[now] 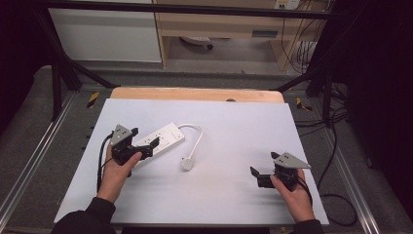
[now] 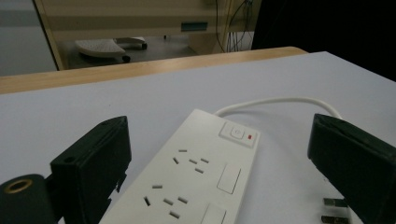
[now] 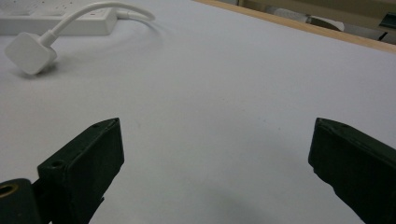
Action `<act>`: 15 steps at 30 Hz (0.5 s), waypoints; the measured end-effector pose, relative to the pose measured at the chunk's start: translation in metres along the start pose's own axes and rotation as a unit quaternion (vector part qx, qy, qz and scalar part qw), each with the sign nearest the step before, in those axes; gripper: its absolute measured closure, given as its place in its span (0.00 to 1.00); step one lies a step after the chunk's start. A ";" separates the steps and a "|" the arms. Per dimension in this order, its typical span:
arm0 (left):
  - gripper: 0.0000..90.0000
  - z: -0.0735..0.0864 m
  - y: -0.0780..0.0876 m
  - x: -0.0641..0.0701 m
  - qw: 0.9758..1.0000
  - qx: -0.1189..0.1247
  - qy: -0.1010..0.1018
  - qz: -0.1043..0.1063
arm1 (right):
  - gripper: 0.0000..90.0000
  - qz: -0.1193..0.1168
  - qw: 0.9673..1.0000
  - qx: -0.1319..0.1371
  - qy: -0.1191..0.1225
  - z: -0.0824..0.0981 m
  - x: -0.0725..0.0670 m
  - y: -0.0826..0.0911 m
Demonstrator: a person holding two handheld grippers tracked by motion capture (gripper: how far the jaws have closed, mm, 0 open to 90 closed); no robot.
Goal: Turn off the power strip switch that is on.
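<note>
White power strip (image 1: 158, 140) flat on table's (image 1: 229, 195) left half, plug (image 1: 187, 163) beside | left gripper (image 1: 146, 147) jaws apart astride its end, pads off | right gripper (image 1: 260, 176) jaws apart, idle | risk: off-centre closing may skew or push strip.

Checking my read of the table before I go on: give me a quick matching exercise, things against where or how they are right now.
Things:
1. power strip
2. plug
3. left gripper
4. right gripper

States:
A. lies loose on the white sheet at the end of its white cable
B. open over bare sheet, near the table's right side
C. lies flat, between open jaws that do not press on it
D. open astride the strip's near end

Pairs: 1-C, 2-A, 3-D, 4-B
</note>
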State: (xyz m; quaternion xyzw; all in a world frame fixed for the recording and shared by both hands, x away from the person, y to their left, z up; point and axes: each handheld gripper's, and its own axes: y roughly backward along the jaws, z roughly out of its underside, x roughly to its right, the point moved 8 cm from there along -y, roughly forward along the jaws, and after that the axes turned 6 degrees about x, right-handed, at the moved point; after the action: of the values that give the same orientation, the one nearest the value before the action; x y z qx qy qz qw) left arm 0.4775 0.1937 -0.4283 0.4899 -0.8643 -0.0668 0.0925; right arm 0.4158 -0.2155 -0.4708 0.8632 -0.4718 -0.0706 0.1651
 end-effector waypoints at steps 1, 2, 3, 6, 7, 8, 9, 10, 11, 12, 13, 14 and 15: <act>0.07 -0.002 0.001 0.000 1.000 0.002 -0.001 0.001 | 0.04 0.000 1.000 0.001 0.000 0.000 0.000 0.000; 0.07 -0.004 0.002 0.001 1.000 0.006 0.000 -0.001 | 0.04 0.001 1.000 0.001 0.000 0.000 0.000 0.000; 0.07 -0.005 0.003 0.001 1.000 0.009 0.000 -0.001 | 0.04 0.001 1.000 0.001 0.001 0.000 0.000 0.000; 0.07 -0.010 0.007 0.001 1.000 0.014 0.005 0.001 | 0.04 0.001 1.000 0.002 0.001 0.000 0.001 0.000; 0.07 -0.011 0.009 0.001 1.000 0.013 0.006 0.001 | 0.04 0.001 1.000 0.002 0.000 0.000 0.001 0.000; 0.07 -0.012 0.010 0.001 1.000 0.014 0.010 0.001 | 0.04 0.001 1.000 0.002 0.000 0.000 0.001 0.000; 0.07 -0.013 0.011 0.001 1.000 0.012 0.011 0.001 | 0.04 0.001 1.000 0.002 -0.001 0.000 0.001 0.000; 0.06 -0.014 0.013 0.001 1.000 0.012 0.011 0.001 | 0.04 0.001 1.000 0.002 -0.001 0.000 0.001 0.000; 0.06 -0.015 0.014 0.001 1.000 0.011 0.012 0.002 | 0.04 0.000 1.000 0.002 -0.001 0.000 0.000 0.000; 0.06 -0.017 0.016 0.001 1.000 0.011 0.014 0.002 | 0.04 0.000 1.000 0.002 -0.001 -0.001 0.000 0.000; 0.06 -0.019 0.018 0.002 1.000 0.012 0.016 0.003 | 0.04 0.000 1.000 0.002 -0.001 -0.001 0.001 0.000; 0.06 -0.021 0.019 0.003 1.000 0.015 0.017 0.005 | 0.04 0.000 1.000 0.003 -0.002 -0.001 0.001 0.000; 0.06 -0.023 0.021 0.003 1.000 0.012 0.017 0.004 | 0.04 0.000 1.000 0.003 -0.003 -0.001 0.000 0.000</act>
State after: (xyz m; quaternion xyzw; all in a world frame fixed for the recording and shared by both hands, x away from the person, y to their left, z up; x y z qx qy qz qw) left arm 0.4635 0.2011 -0.4014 0.4886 -0.8653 -0.0478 0.1014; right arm 0.4161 -0.2159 -0.4701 0.8635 -0.4723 -0.0719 0.1615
